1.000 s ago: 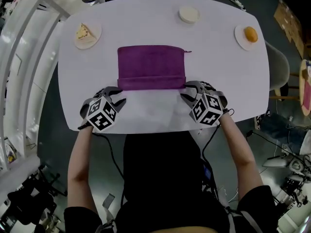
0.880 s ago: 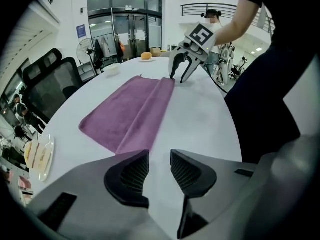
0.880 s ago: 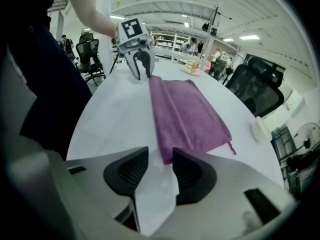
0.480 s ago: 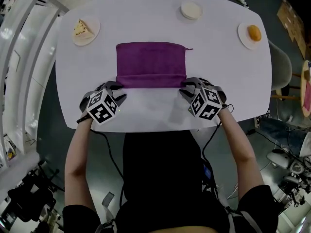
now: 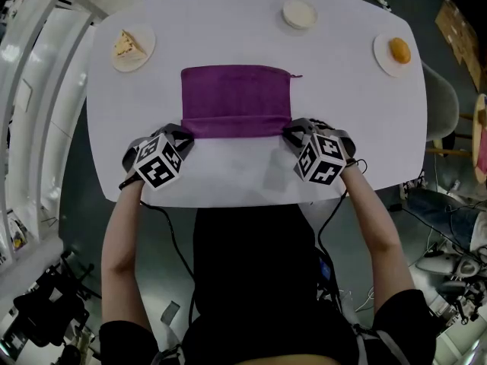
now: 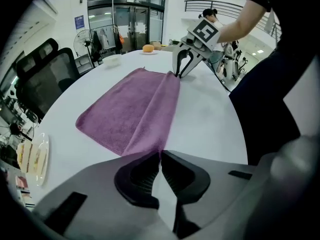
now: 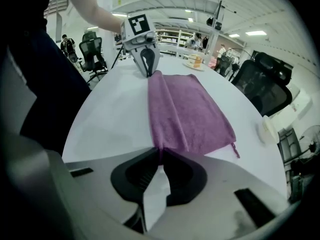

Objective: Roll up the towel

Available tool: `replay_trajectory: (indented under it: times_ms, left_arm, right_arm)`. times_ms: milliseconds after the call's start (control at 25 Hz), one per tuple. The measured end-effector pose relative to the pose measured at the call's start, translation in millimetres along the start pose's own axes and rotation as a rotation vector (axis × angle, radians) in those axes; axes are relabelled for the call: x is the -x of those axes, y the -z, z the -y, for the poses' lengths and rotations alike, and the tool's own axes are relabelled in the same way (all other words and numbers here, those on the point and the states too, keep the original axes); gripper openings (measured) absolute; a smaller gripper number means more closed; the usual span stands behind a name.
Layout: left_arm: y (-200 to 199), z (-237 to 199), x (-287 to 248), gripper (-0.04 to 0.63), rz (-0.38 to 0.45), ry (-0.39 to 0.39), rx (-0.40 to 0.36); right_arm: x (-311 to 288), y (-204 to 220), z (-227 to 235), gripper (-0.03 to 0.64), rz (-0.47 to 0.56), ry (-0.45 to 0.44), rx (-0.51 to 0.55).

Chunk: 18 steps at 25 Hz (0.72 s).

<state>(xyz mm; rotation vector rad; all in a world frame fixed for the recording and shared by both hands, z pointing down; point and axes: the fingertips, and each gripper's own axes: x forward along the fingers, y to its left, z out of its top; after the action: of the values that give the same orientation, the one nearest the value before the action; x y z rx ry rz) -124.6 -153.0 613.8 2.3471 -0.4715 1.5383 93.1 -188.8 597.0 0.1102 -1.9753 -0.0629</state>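
Towel [image 5: 236, 101] laid mid-table [image 5: 228, 29], long axis L-R, near edge folded, fold ends pinched, apparently on cloth, by L gripper [image 5: 185, 134] & R gripper [image 5: 291, 132], jaws just closed, flat remainder lying beyond both, equally reachable.

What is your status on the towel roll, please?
Left gripper, right gripper: jaws just closed on near corners of towel. Lies flat, near edge folded over once. Plates stand apart; nothing in the way.

The towel [image 5: 236, 97] at the frame's centre is purple cloth, matt, with a soft napped pile. The counter [image 5: 228, 29] beneath it looks smooth, hard and faintly glossy.
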Motion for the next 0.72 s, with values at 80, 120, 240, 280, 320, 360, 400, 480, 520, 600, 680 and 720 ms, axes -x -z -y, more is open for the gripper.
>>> replay_trajectory:
  times_ms: [80,120,240,280,320,360,400,480,520,600,680,720]
  left_arm:
    - [0,-2,1,0.015,-0.005,-0.001,-0.004]
    - [0,-1,2,0.014,-0.009,0.001,-0.013]
    - [-1,1,8,0.012,-0.020,0.001,-0.048]
    - [-1,2,10,0.012,-0.018,0.000,-0.050]
    - [-2,2,12,0.012,-0.015,-0.002,-0.051]
    - [-3,3,14,0.012,-0.012,-0.005,-0.051]
    - [-4,4,15,0.012,-0.010,-0.007,-0.053]
    - [-4,10,19,0.011,-0.006,-0.004,-0.057]
    - [-5,14,21,0.011,-0.003,0.001,-0.059]
    - [-6,22,26,0.011,0.001,0.008,-0.072]
    - [-8,30,30,0.011,0.005,0.012,-0.090]
    - [-9,31,32,0.011,0.007,0.009,-0.097]
  right_arm:
    - [1,0,0,0.028,0.005,-0.004,-0.011]
    - [3,-1,0,0.026,0.007,-0.008,-0.017]
    - [9,-1,0,0.023,0.013,-0.016,-0.031]
    - [11,-2,0,0.023,0.014,-0.017,-0.033]
    - [13,-3,-1,0.023,0.016,-0.016,-0.034]
    - [15,-3,-1,0.023,0.017,-0.015,-0.033]
    - [16,-4,-2,0.023,0.020,-0.015,-0.033]
    - [21,-6,-6,0.023,0.023,-0.021,-0.031]
    - [23,-6,-8,0.023,0.023,-0.026,-0.028]
    - [28,-5,-14,0.023,0.020,-0.036,-0.020]
    - [32,-5,-19,0.023,0.019,-0.047,-0.012]
    - [34,-6,-20,0.023,0.019,-0.048,-0.011]
